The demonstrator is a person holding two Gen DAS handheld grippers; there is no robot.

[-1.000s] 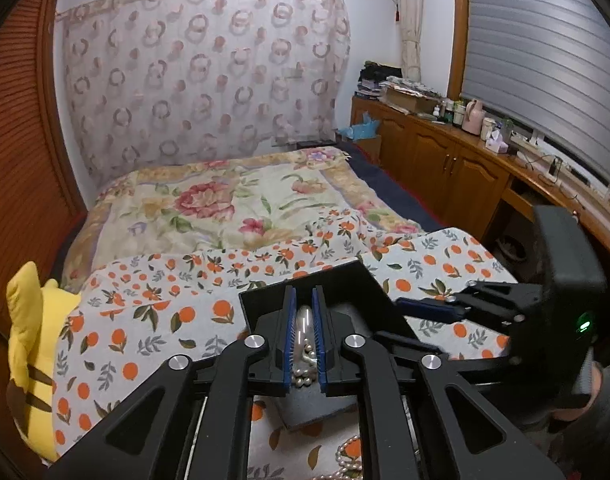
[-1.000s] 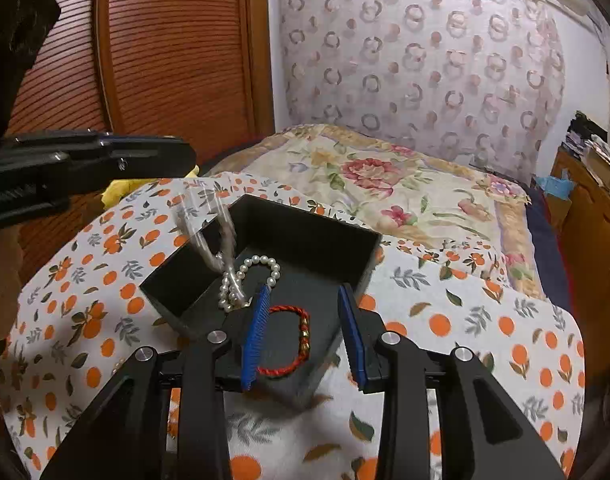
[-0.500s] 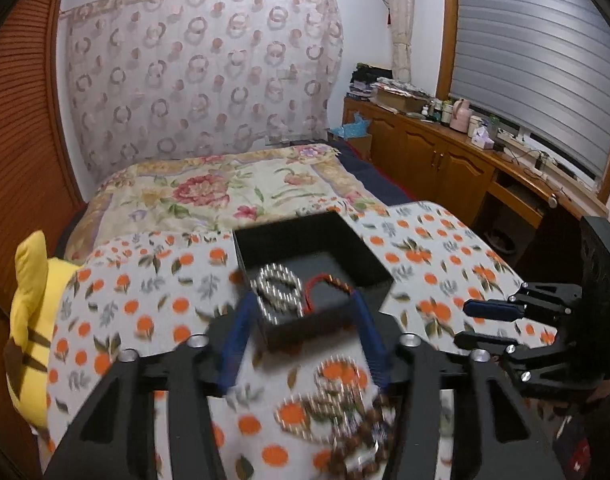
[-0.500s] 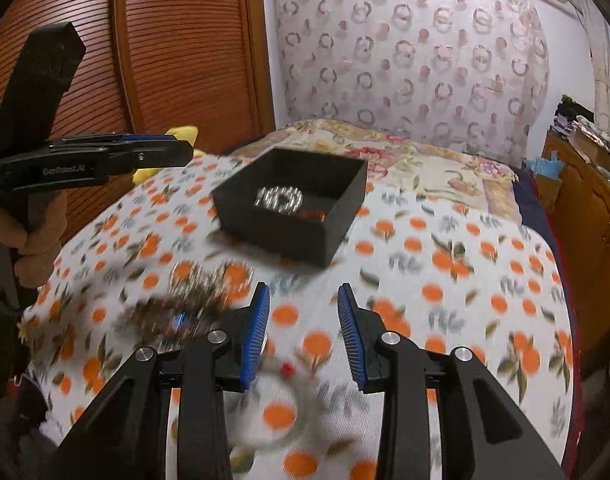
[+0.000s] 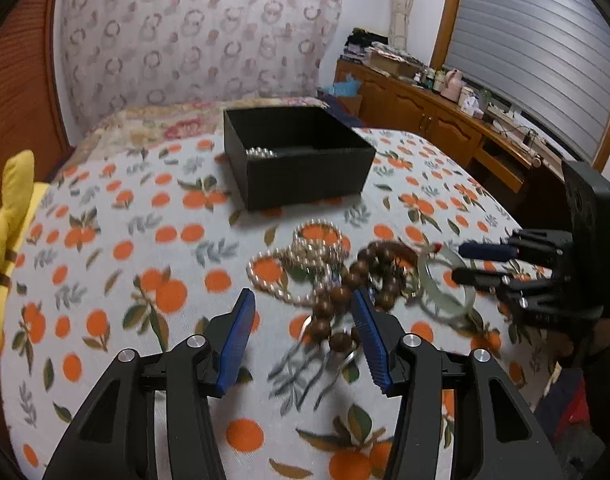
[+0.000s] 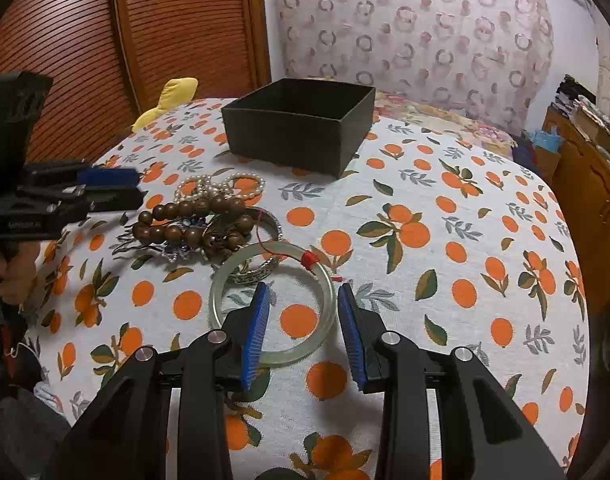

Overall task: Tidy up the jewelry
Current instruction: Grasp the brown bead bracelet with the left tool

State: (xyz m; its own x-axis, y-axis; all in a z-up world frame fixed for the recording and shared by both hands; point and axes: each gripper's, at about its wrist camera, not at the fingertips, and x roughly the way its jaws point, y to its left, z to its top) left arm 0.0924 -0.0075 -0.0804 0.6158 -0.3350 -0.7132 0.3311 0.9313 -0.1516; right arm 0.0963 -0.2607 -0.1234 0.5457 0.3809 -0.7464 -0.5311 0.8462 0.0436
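A black box (image 5: 305,176) stands at the far side of the orange-print cloth, with a pearl string (image 5: 261,153) inside it. In front of it lies a tangled pile: a pearl necklace (image 5: 265,280), brown wooden beads (image 5: 361,272) and a pale jade bangle (image 5: 449,310). My left gripper (image 5: 303,296) hovers just above the pile's near edge. Its jaws are closing and press on nothing; the wooden beads lie beside its right finger. My right gripper (image 6: 303,286) stands open over the jade bangle (image 6: 229,266), holding nothing. A silver bangle (image 6: 275,224) lies beside the wooden beads (image 6: 185,216).
The black box (image 6: 289,140) sits beyond the pile. A yellow plush toy (image 5: 9,216) leans at the table's left edge. A bed lies behind, louvred wooden doors (image 6: 65,40) stand at the left and a cluttered wooden cabinet (image 5: 425,120) at the right. A hand holds the left gripper (image 6: 139,187).
My left gripper let go of the pearl string into the box and opened. Both grippers drew back from the box and sank towards the jewellery pile.
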